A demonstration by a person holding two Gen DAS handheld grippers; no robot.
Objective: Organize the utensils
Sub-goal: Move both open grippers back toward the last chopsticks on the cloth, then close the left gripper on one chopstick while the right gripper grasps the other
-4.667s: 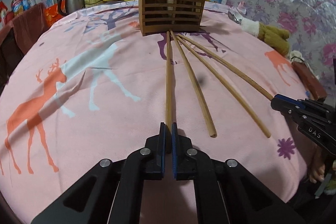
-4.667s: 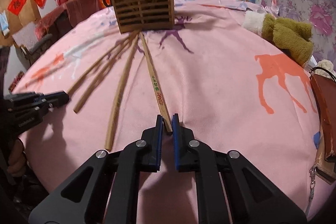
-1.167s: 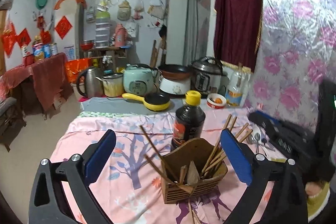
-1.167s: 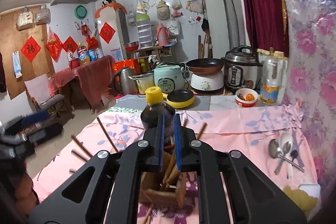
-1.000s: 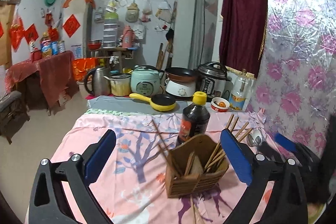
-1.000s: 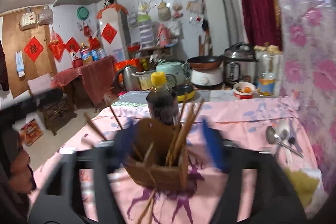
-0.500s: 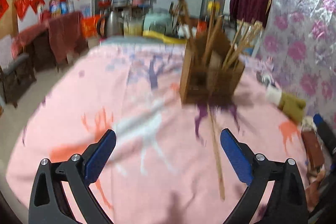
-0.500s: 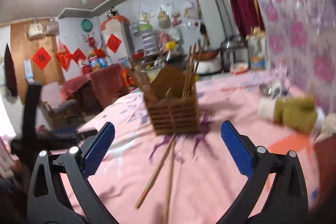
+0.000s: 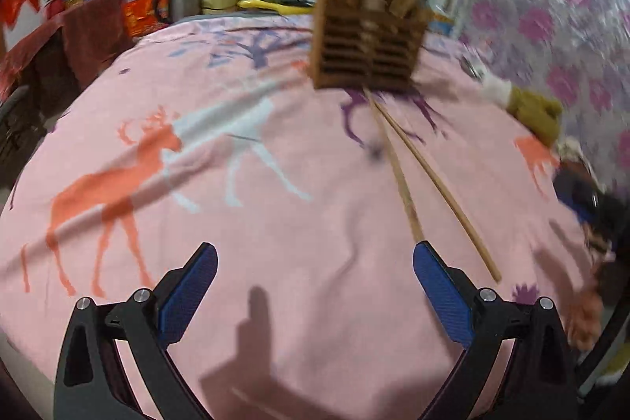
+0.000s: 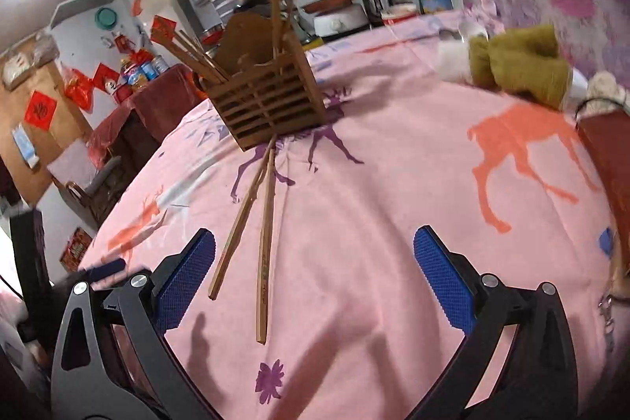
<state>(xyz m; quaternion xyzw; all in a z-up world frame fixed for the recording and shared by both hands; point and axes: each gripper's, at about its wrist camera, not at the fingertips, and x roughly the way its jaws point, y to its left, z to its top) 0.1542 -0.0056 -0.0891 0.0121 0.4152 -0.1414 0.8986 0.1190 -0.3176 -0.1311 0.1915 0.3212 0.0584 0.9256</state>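
Note:
A brown slatted wooden holder (image 9: 368,56) with several chopsticks upright in it stands on the pink deer-print cloth (image 9: 244,184); it also shows in the right wrist view (image 10: 271,105). Two loose chopsticks (image 9: 397,166) lie on the cloth, running from the holder's base toward me, also seen in the right wrist view (image 10: 264,235). My left gripper (image 9: 315,286) is open and empty above the cloth, its right finger by the near end of one chopstick. My right gripper (image 10: 315,274) is open and empty, the chopstick ends lying between its fingers, nearer the left one.
An olive and white cloth bundle (image 10: 516,63) lies at the table's right side, with a brown case (image 10: 608,160) at the right edge. Cookers, pots and a bottle stand behind the table (image 10: 370,6). The other gripper shows blurred at the right edge (image 9: 590,207).
Both grippers let chopsticks go over the holder and opened. They have since swung down from above the holder to low over the cloth, facing the two chopsticks that lie there.

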